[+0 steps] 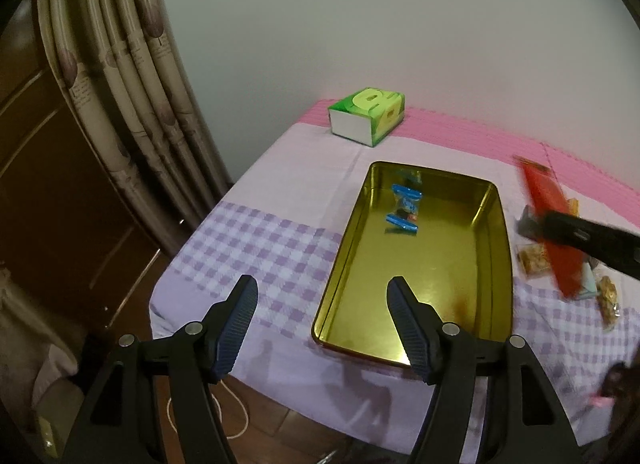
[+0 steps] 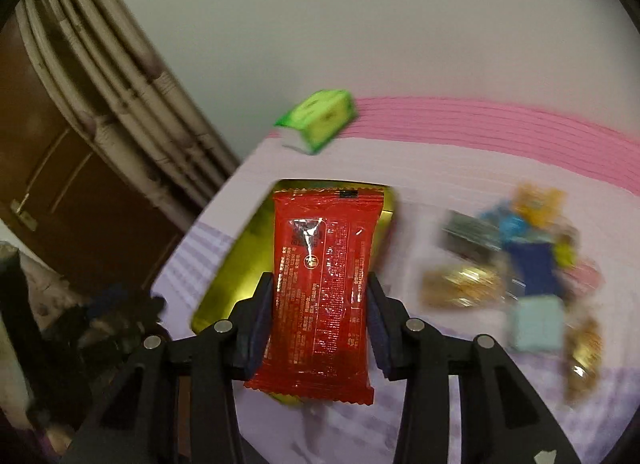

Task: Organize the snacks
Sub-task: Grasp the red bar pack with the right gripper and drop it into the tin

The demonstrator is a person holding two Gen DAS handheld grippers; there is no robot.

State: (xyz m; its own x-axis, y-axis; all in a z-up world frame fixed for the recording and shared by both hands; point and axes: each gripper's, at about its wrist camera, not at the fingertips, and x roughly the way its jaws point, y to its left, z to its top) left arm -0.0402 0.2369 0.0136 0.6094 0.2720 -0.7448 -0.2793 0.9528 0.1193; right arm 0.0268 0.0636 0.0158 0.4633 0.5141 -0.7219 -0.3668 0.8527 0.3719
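Red snack packet (image 2: 320,288) is clamped lengthwise in the right claw (image 2: 320,324), pointing away over the tray (image 1: 420,264); left claw (image 1: 322,320) is held wide, empty.

A plain pale wall (image 1: 360,24) stands behind the table (image 1: 288,168), which wears a cloth of lilac checks and a pink band at the far edge. To the left hangs a beige patterned curtain (image 1: 120,76) in folds, beside dark brown wooden panelling (image 1: 48,184). The floor (image 1: 288,424) below is brown.

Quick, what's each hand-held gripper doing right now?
Left hand-held gripper: open, holding nothing.
Right hand-held gripper: closed on the red snack packet.
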